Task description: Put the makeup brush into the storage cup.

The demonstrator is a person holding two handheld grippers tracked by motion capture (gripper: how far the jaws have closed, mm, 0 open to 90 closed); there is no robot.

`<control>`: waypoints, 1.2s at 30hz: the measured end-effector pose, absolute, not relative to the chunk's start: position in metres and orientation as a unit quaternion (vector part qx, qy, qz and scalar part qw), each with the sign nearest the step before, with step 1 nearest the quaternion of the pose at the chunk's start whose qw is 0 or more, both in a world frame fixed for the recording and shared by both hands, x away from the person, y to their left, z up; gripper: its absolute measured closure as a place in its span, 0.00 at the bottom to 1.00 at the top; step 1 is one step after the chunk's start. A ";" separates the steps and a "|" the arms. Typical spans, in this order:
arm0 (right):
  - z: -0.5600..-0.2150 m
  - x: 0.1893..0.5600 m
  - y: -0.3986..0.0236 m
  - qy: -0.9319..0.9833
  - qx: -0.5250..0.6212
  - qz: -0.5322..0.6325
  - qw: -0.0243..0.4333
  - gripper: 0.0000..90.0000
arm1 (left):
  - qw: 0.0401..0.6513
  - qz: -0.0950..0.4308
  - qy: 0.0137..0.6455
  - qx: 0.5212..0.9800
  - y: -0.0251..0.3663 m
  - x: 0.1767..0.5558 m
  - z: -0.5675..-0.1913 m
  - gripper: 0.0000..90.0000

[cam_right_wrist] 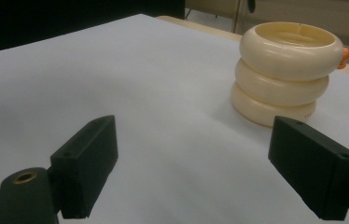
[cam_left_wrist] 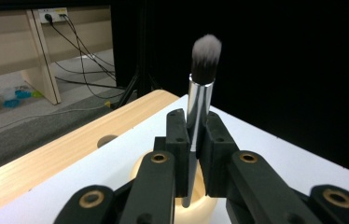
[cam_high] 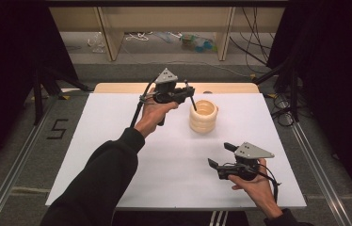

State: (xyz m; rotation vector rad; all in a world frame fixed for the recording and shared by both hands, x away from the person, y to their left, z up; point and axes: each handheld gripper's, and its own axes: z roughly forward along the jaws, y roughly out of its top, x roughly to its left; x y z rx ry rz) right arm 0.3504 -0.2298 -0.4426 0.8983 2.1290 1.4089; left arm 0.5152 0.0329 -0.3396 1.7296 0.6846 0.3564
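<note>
brush: a makeup brush point(cam_left_wrist: 199, 100) with a silver shaft and a grey-white tuft, clamped between the pads of the left gripper point(cam_high: 189, 95); it shows in the high view as a thin dark stick at that gripper's tip

holder: a cream ribbed holder point(cam_high: 204, 116) of three stacked rings, open at the top, standing on the white board point(cam_high: 117, 141) toward the far side, well apart from the edges

left gripper: jaws closed tight on the brush shaft, gripping it low on the silver part, tuft end up and handle end down

brush to holder: the handle end hangs just above the holder's mouth, at the rim on the side facing the left hand point(cam_high: 157, 110); from the left gripper view the holder point(cam_left_wrist: 196, 205) sits directly under the jaws with the shaft running down toward its opening

long axis: close to upright, leaning a little, so roughly in line with the holder's opening; my guess is that a short move toward the holder's middle and then straight down would seat it

right gripper: the right gripper point(cam_high: 221, 155) stands with jaws wide apart and nothing between them, low over the board on the near side of the holder, well apart from it

nearer hand: the left, right beside the holder; the right hand point(cam_high: 254, 181) is well back

risk: the handle end may catch the rim and tip the holder
</note>
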 end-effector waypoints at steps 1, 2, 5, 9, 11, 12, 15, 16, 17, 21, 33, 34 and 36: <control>-0.443 0.351 -0.229 0.767 0.323 0.510 0.216 0.18 | 0.586 0.151 0.293 0.741 0.032 0.517 -0.340 0.92; -0.443 0.351 -0.229 0.768 0.324 0.509 0.216 0.18 | 0.585 0.149 0.295 0.741 0.030 0.518 -0.340 0.92; -0.443 0.351 -0.229 0.768 0.323 0.509 0.216 0.18 | 0.584 0.150 0.299 0.740 0.027 0.523 -0.339 0.92; -0.443 0.351 -0.229 0.769 0.322 0.509 0.216 0.18 | 0.583 0.151 0.302 0.739 0.022 0.527 -0.341 0.92; -0.443 0.351 -0.229 0.768 0.322 0.509 0.217 0.18 | 0.582 0.152 0.302 0.739 0.020 0.529 -0.342 0.92; -0.442 0.351 -0.230 0.769 0.323 0.508 0.216 0.18 | 0.582 0.154 0.304 0.739 0.019 0.530 -0.342 0.92; -0.442 0.351 -0.230 0.767 0.325 0.510 0.214 0.18 | 0.583 0.153 0.307 0.736 0.016 0.534 -0.343 0.92; -0.443 0.352 -0.230 0.763 0.321 0.518 0.215 0.18 | 0.584 0.152 0.308 0.735 0.015 0.535 -0.344 0.92; -0.443 0.351 -0.229 0.764 0.325 0.518 0.206 0.18 | 0.584 0.154 0.309 0.735 0.014 0.536 -0.344 0.92; -0.442 0.351 -0.230 0.767 0.322 0.511 0.217 0.18 | 0.579 0.156 0.311 0.737 0.009 0.539 -0.346 0.92; -0.443 0.352 -0.230 0.764 0.319 0.519 0.214 0.18 | 0.562 0.159 0.323 0.745 -0.003 0.549 -0.362 0.92; -0.442 0.351 -0.231 0.767 0.320 0.514 0.212 0.19 | 0.563 0.157 0.325 0.744 -0.004 0.549 -0.364 0.92; -0.442 0.351 -0.231 0.767 0.320 0.514 0.212 0.19 | 0.562 0.156 0.326 0.744 -0.007 0.550 -0.367 0.92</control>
